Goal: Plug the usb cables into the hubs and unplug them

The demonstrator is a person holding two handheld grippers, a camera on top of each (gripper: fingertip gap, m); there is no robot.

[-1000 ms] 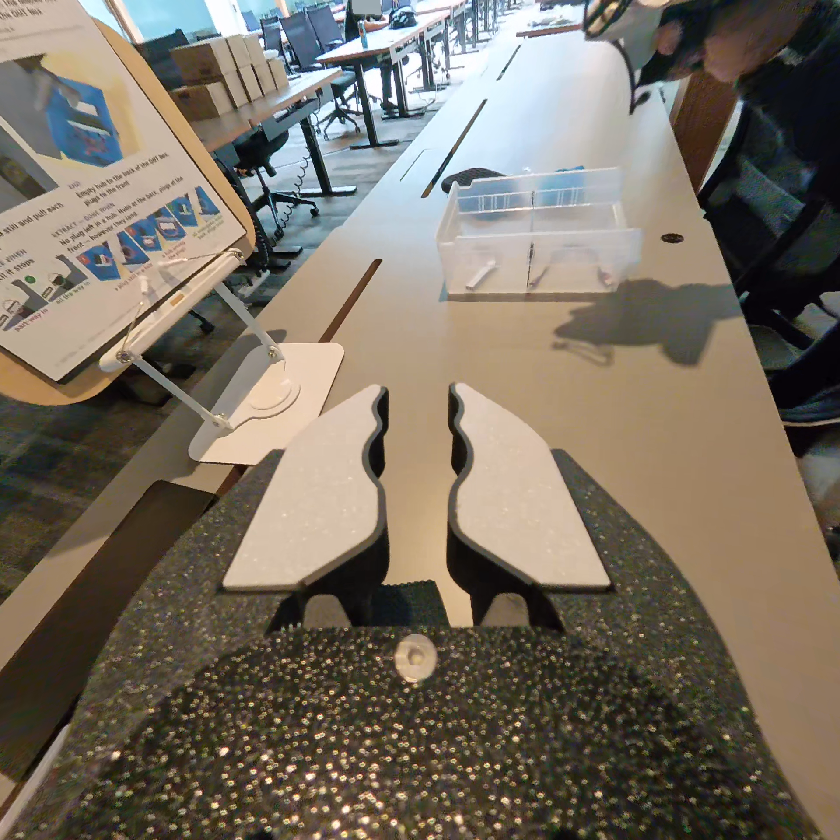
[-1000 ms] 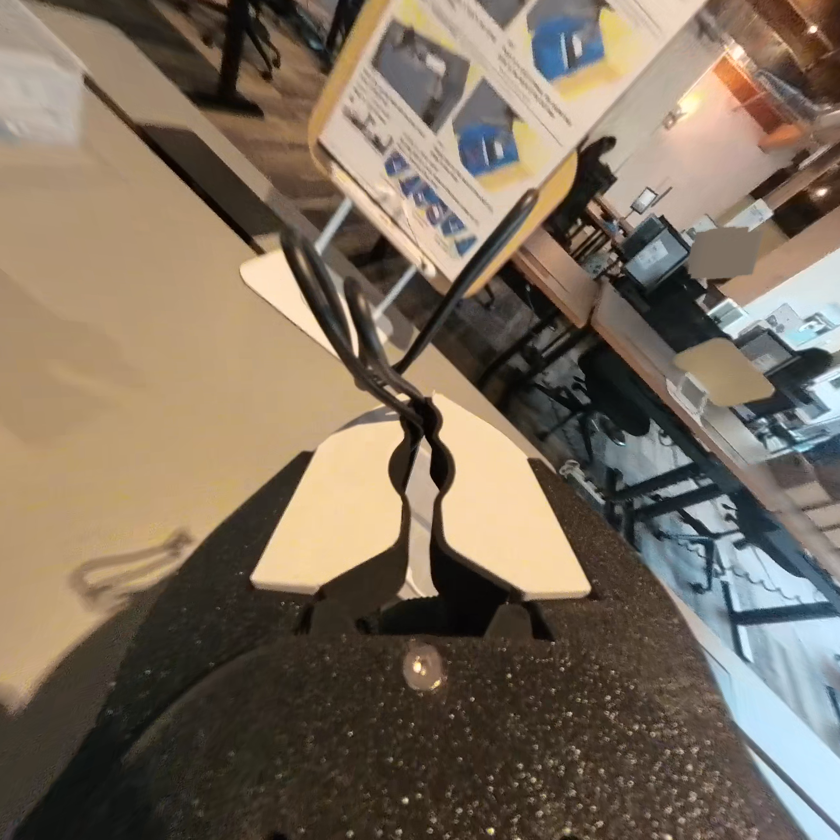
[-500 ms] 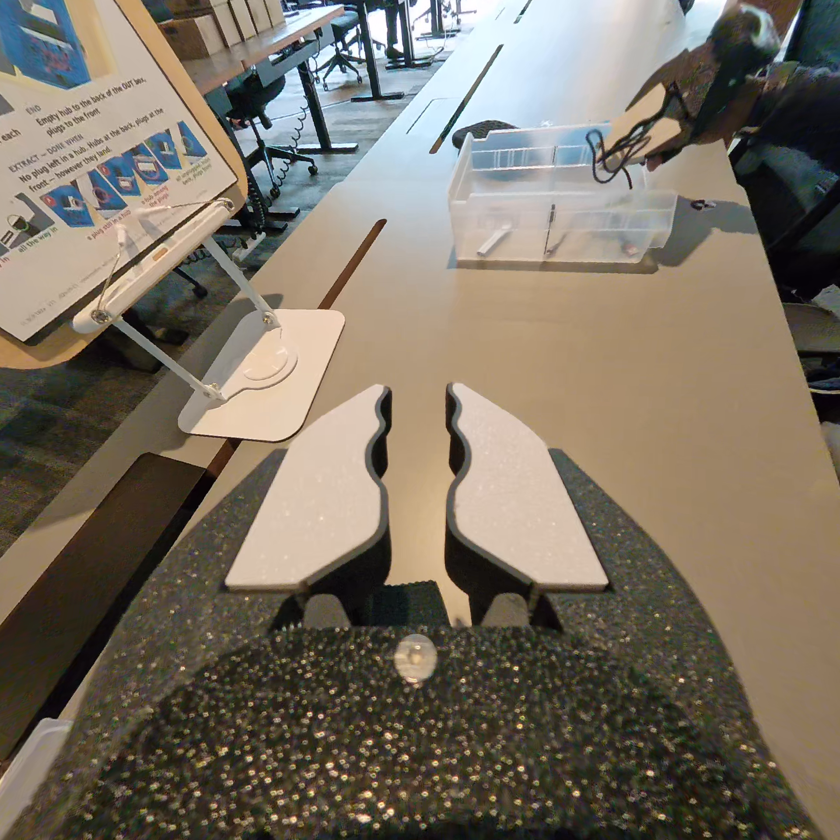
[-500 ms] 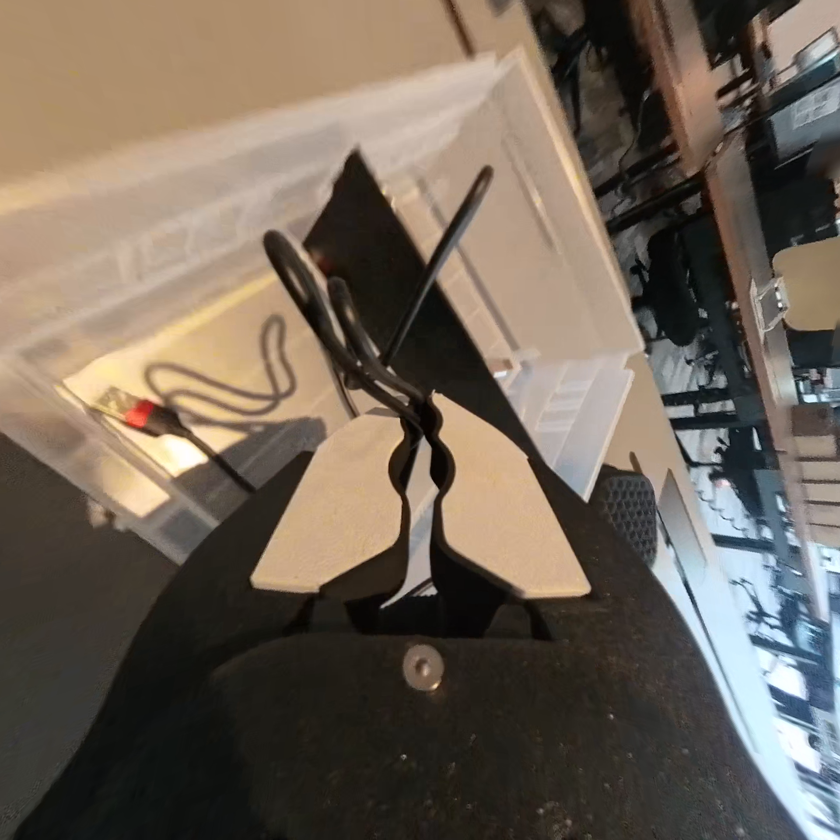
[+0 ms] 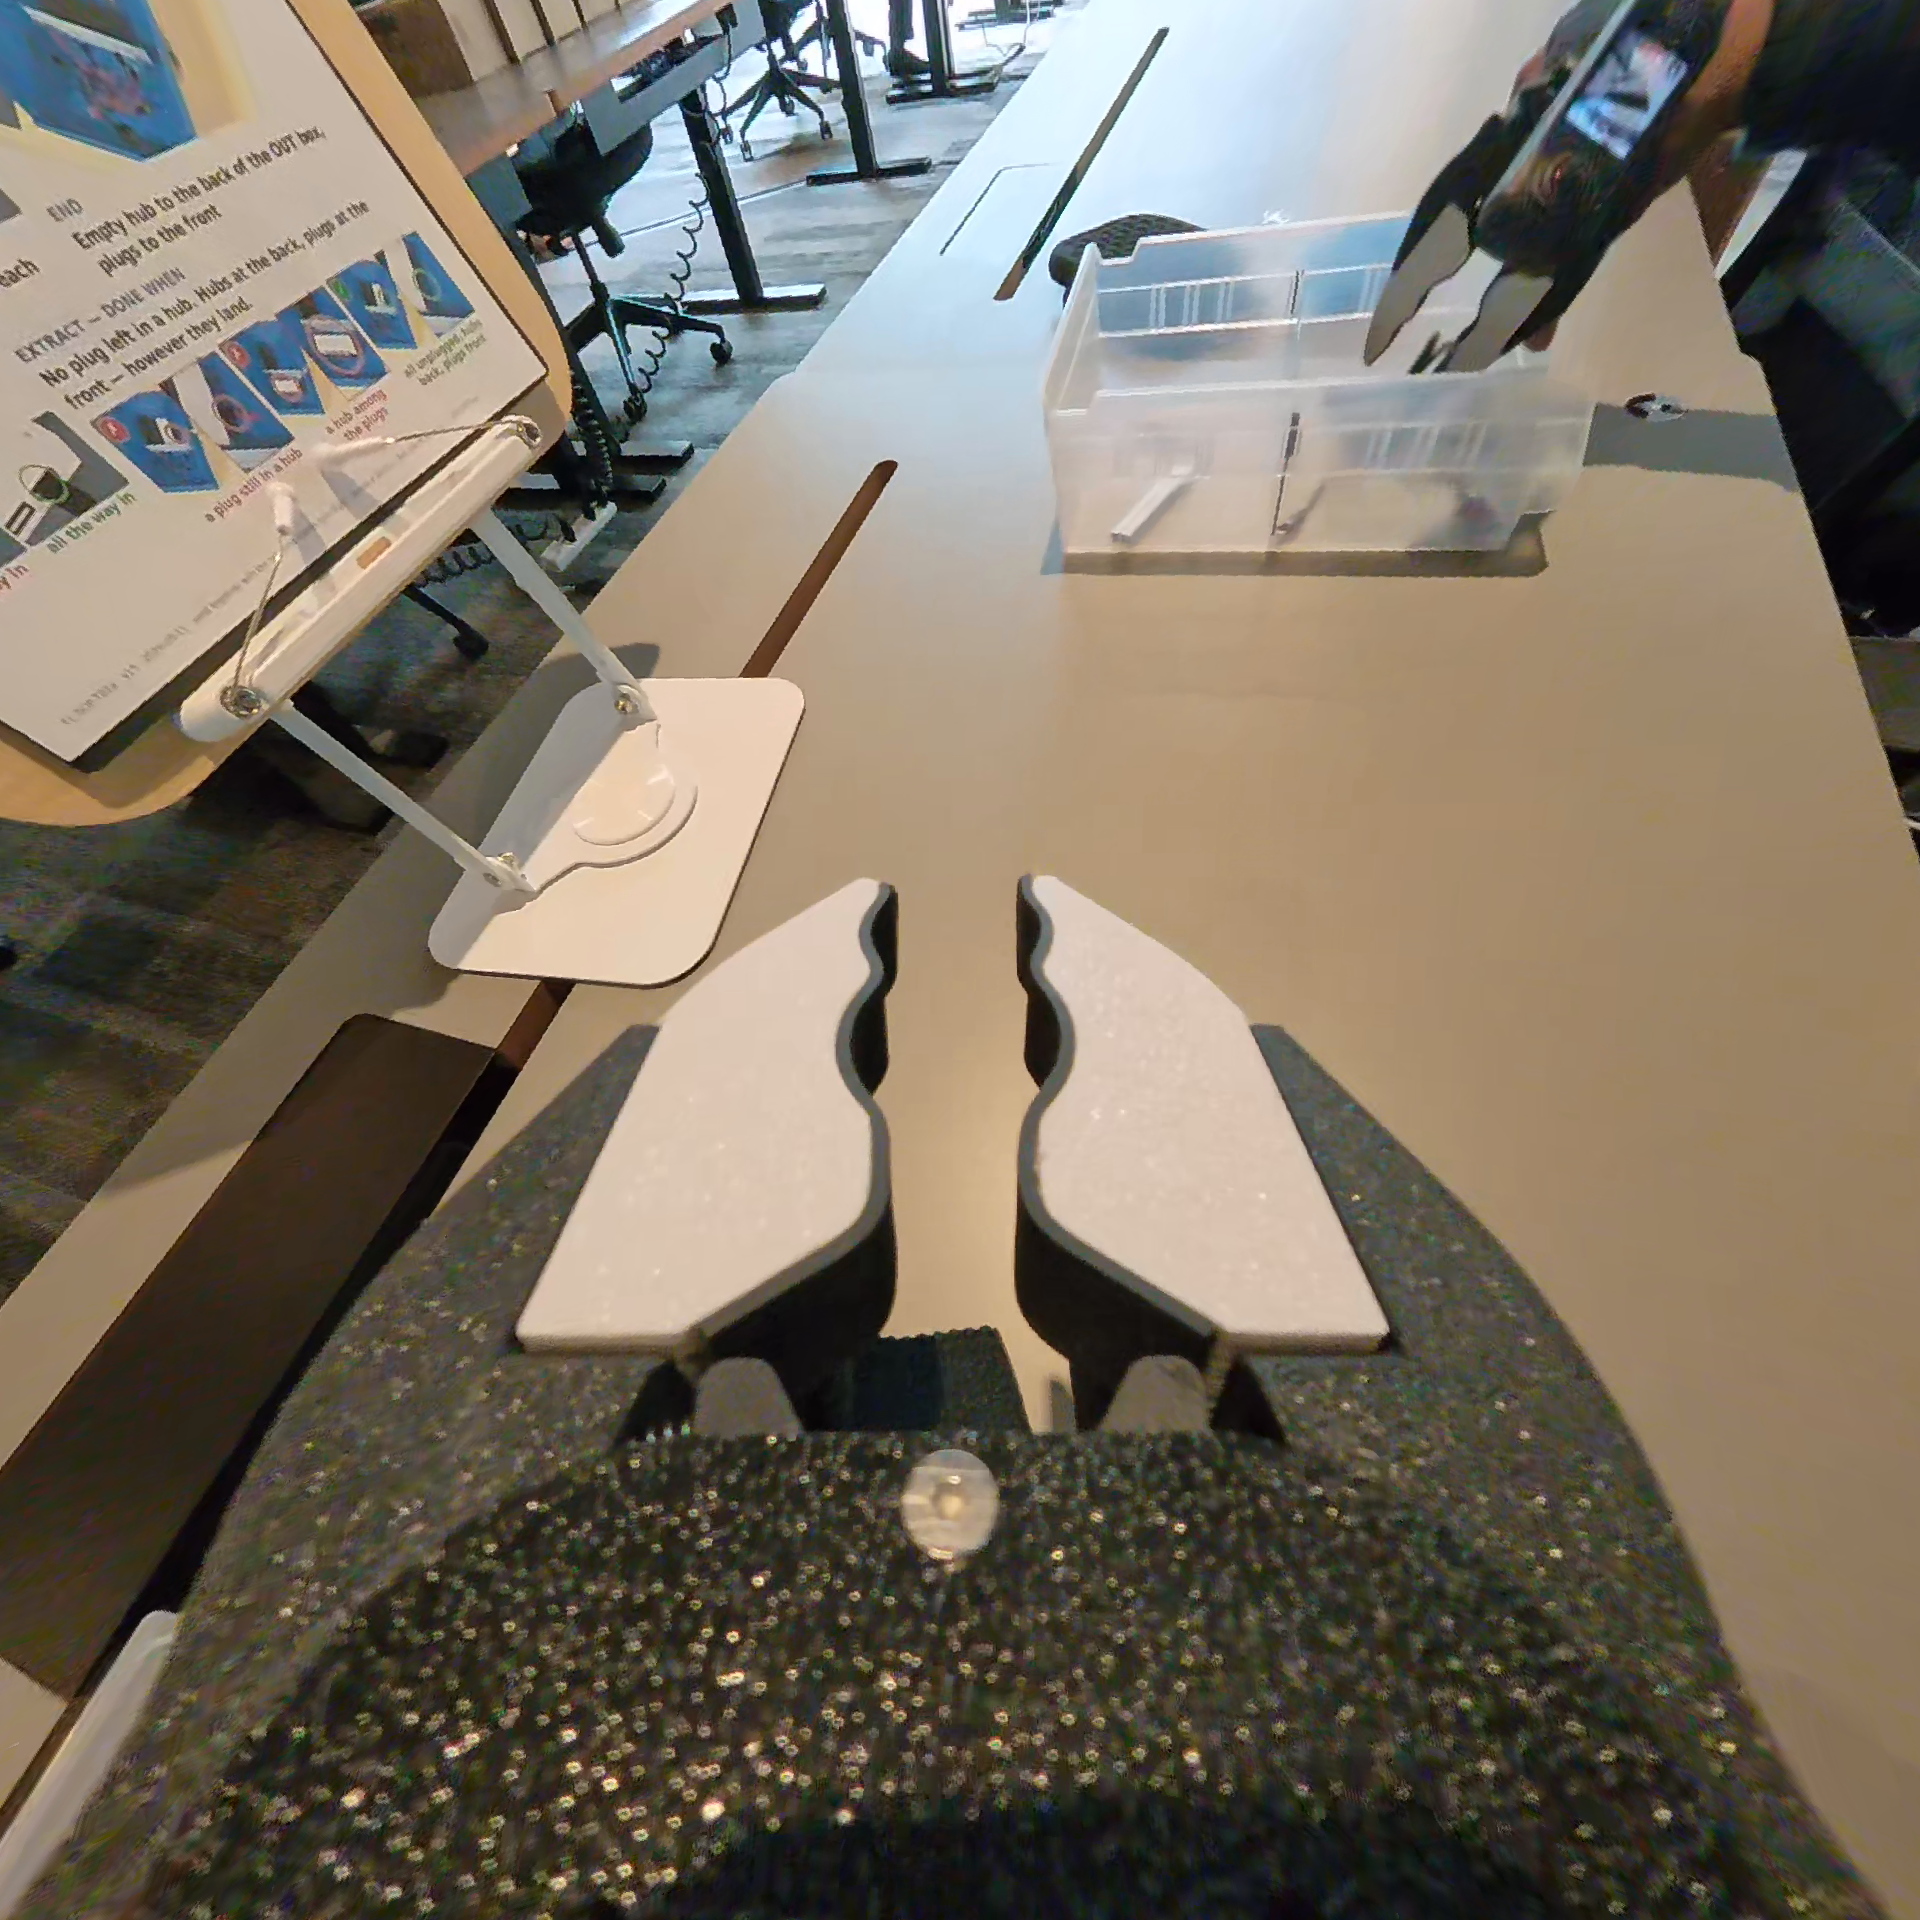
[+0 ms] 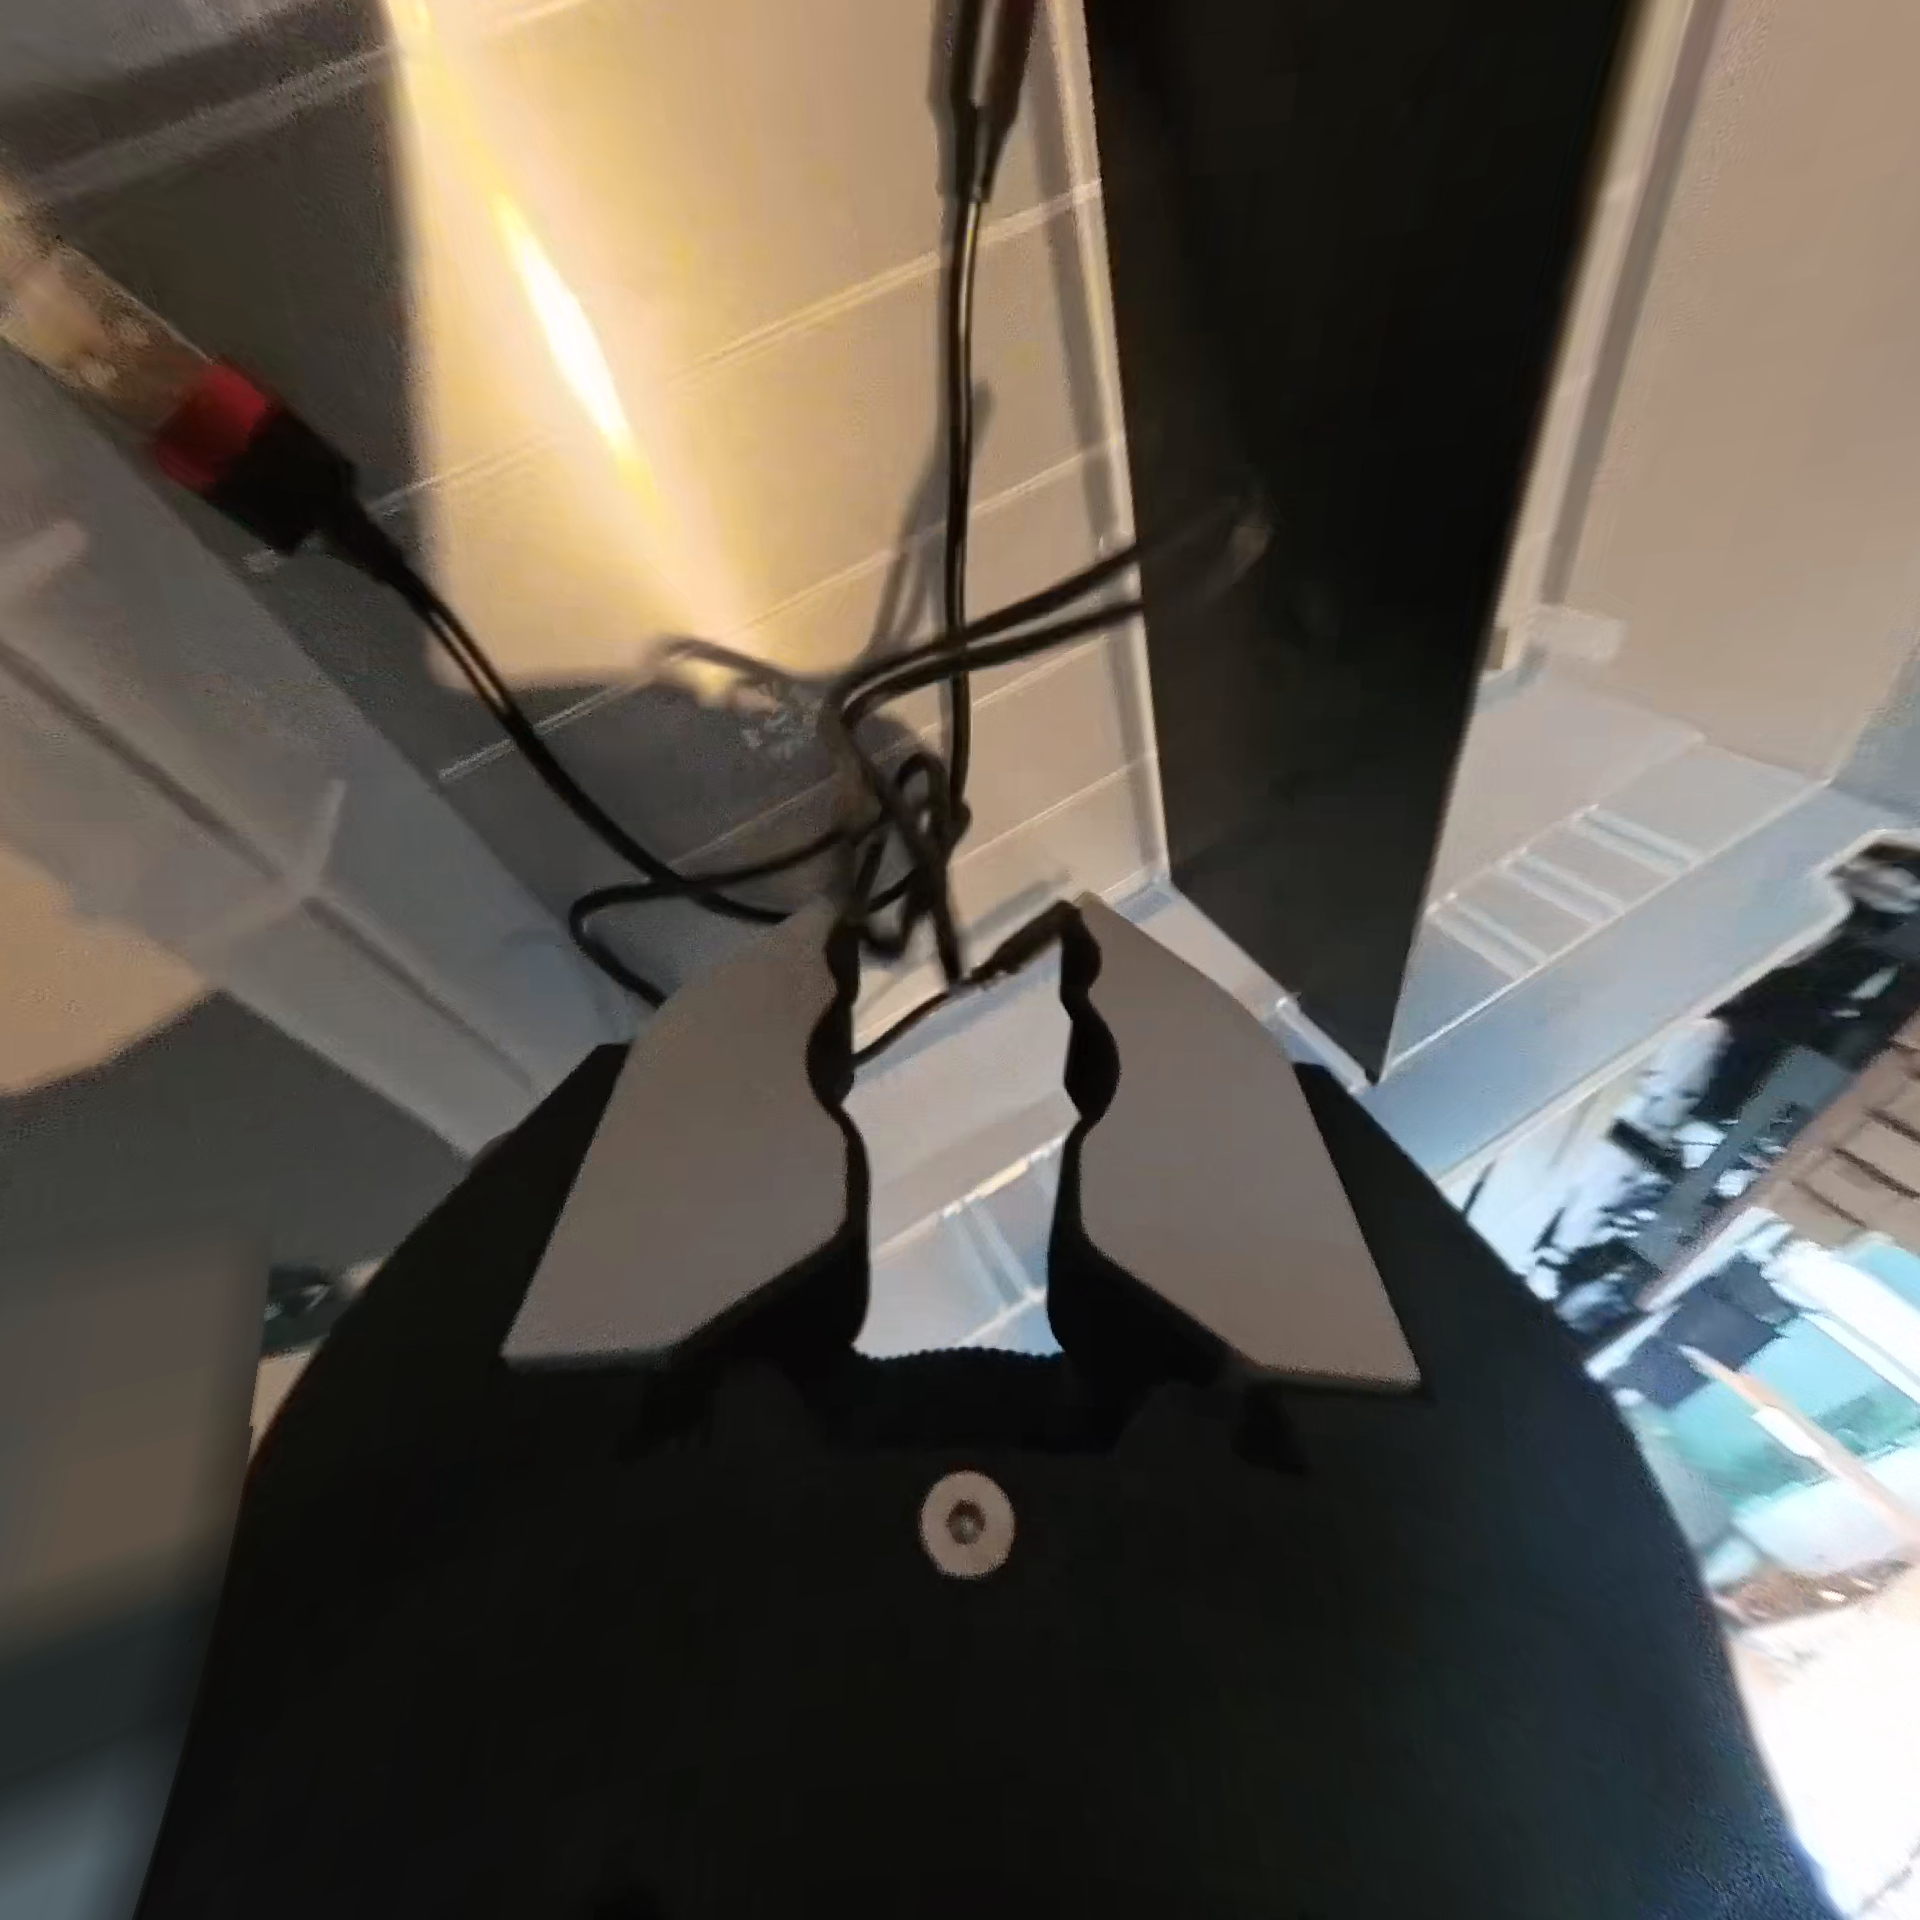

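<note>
Two views cover this moment.

Left wrist view: The left gripper hangs low over the bare part of the table, level and pointing along its length. Its jaws stand apart with nothing between them; it is released and idle. Ahead, well apart from it, a clear divided bin stands on the table. A pale bar-shaped part lies in the bin's near left compartment; whether it is a hub cannot be told. The right gripper reaches down into the bin's right side from above, tilted steeply, with a gap between its fingers. At the left edge, an instruction board on a white stand leans over the table edge.

Right wrist view: The right gripper points down into the bin. Its jaws are apart and clamp nothing. A black usb cable lies tangled on the bin floor, with a loop passing just in front of the fingertips; contact cannot be confirmed. A red-collared plug rests at the upper left of the bin. A dark divider stands to the right.

Progress, as a judgement: no plug is seated in any visible hub, and the cable lies loose in the bin. The step reads as a cable drop-off into the bin. Whether further plug and unplug cycles are left cannot be told.
</note>
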